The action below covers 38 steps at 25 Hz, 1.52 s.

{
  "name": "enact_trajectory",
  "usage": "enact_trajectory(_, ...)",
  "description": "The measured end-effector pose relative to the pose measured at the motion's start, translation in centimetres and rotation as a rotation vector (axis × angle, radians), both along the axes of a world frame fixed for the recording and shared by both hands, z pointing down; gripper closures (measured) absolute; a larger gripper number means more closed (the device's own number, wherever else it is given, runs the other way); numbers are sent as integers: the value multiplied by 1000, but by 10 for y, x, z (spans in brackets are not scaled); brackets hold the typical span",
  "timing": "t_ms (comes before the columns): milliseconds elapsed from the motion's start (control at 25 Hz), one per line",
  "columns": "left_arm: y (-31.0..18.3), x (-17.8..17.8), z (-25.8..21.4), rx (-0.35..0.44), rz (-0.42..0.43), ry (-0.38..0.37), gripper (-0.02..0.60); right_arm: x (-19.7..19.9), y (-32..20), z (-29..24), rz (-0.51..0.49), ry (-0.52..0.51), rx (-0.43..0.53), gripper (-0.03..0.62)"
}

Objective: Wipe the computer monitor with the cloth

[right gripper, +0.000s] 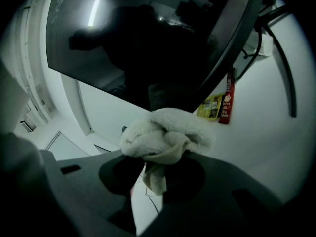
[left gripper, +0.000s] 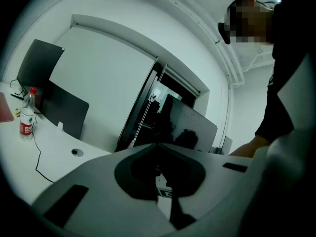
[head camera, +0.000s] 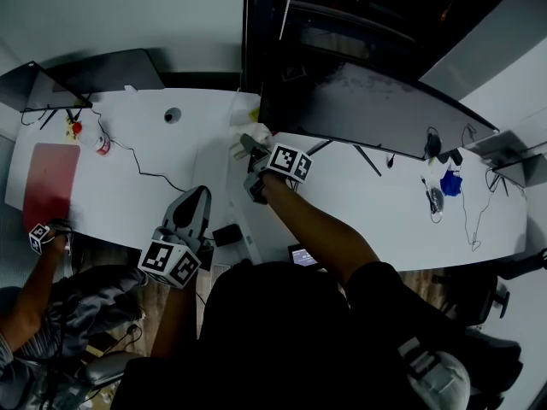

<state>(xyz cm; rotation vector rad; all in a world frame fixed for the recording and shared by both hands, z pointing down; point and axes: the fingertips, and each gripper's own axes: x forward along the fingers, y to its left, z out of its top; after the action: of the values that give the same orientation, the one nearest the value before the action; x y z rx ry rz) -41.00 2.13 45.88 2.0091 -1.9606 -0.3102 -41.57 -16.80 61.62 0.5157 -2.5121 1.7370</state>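
- Now the right claw (right gripper: 159,154) is clamped on the cloth (right gripper: 165,132), just beside the monitor (right gripper: 148,43) at its lower left corner, above the worktop (head camera: 154,161).
- The left claw (left gripper: 158,149) is closed on nothing, near the person.
- Wiping looks barely begun; the whole monitor seems left.

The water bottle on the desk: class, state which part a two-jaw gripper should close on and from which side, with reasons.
Probably the labelled middle of the bottle, approached level from the side. It stands upright on the desk, and its round, slim body suits two jaws; the cap is narrower. Stay above the cable by its base.
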Motion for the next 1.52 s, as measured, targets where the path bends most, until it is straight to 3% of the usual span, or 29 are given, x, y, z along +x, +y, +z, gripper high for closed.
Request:
enact_trajectory(280,1,2,1,1,-3,2,586,-15,2,-4,10,-46,-62,485)
enact_trajectory(600,4,2,1,3,-9,6,586,-24,-8,-23,26,-81,-59,485)
enact_trajectory(1520,-2,13,-5,18,27,2,586,-32,-17,-122,-9,-246,59,485)
